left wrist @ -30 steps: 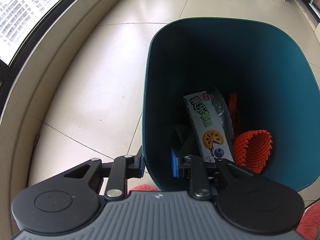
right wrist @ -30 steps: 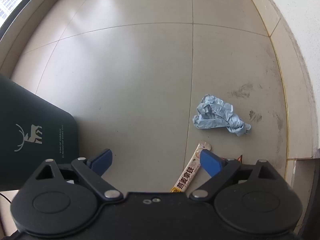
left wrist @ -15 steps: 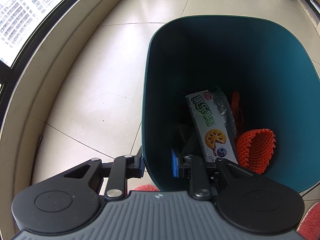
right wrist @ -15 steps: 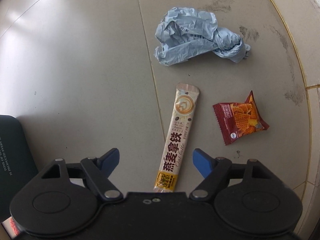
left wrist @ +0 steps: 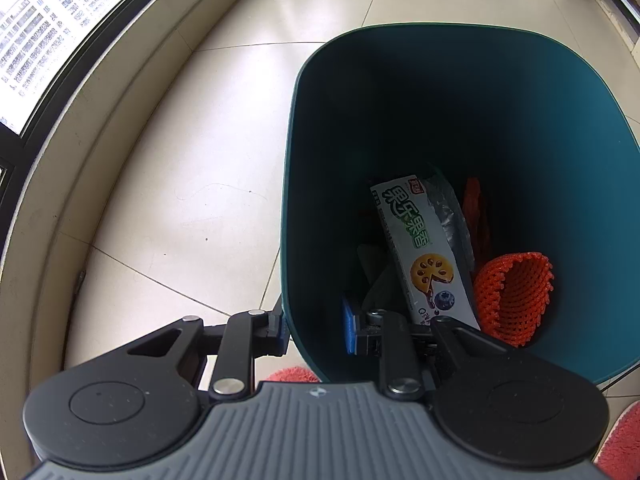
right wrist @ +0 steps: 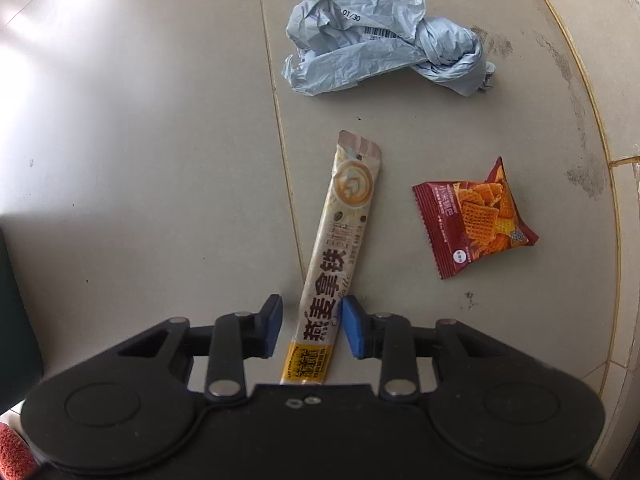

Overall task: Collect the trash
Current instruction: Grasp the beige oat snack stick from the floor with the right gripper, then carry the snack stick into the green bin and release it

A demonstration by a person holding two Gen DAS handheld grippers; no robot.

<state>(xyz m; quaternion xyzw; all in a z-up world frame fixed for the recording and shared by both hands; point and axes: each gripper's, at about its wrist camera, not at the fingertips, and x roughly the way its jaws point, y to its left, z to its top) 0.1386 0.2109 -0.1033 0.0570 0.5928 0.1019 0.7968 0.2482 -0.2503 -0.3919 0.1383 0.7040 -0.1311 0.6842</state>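
Observation:
My left gripper (left wrist: 314,330) is shut on the near wall of a dark teal bin (left wrist: 292,160), one pad outside and one inside. In the bin lie a white snack box (left wrist: 424,256), an orange foam net (left wrist: 516,300) and other wrappers. My right gripper (right wrist: 312,328) points down at the floor, and its jaws are closing around the lower end of a long cream coffee sachet (right wrist: 340,232). The right pad is at the sachet's edge, while the left pad still stands a little apart. A red snack packet (right wrist: 476,220) and a crumpled blue-grey bag (right wrist: 376,36) lie beyond.
The floor is beige tile, with a raised curb and window along the left in the left wrist view. A wall base (right wrist: 616,184) runs down the right of the trash. The bin's dark side (right wrist: 12,300) shows at the left edge. Red fuzzy fabric (left wrist: 292,374) lies by the bin.
My right gripper has dropped close to the floor over the sachet and its jaws have narrowed from wide to close around it. The left gripper and the bin have not moved.

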